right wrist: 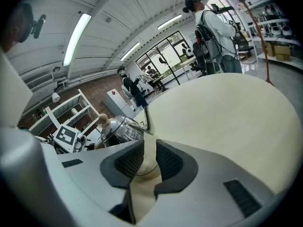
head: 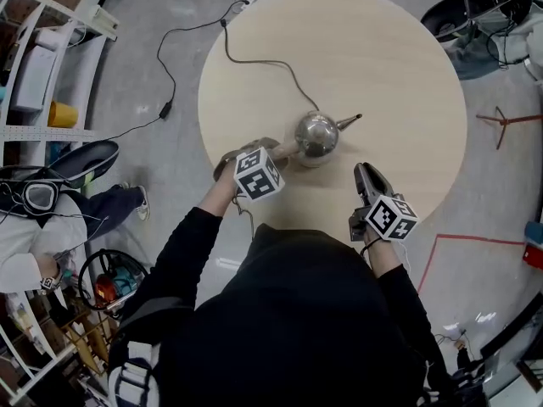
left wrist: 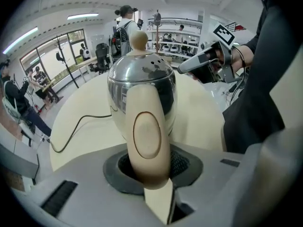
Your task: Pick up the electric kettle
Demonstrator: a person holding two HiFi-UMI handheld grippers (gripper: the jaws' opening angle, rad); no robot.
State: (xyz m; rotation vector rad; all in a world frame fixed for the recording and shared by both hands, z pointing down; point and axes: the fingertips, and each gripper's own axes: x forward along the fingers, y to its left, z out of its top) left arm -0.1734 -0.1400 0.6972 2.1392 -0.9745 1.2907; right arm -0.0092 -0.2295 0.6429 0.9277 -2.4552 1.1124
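A shiny chrome electric kettle (head: 316,135) stands near the middle of the round pale table (head: 382,58), its spout (head: 349,122) pointing right. Its beige handle (left wrist: 149,136) points toward me, and my left gripper (head: 276,153) is shut on it. In the left gripper view the handle fills the gap between the dark pads (left wrist: 182,164), with the kettle body (left wrist: 142,74) upright behind it. My right gripper (head: 366,176) hovers over the table to the kettle's right, apart from it. It is shut and holds nothing (right wrist: 146,160). In the right gripper view the kettle (right wrist: 118,129) sits to the left.
The kettle's black cord (head: 254,62) trails across the table to the far left edge and down to a power strip (head: 246,2). White shelving (head: 42,58) and a seated person (head: 34,227) are at the left. Red tape (head: 458,240) marks the floor at right.
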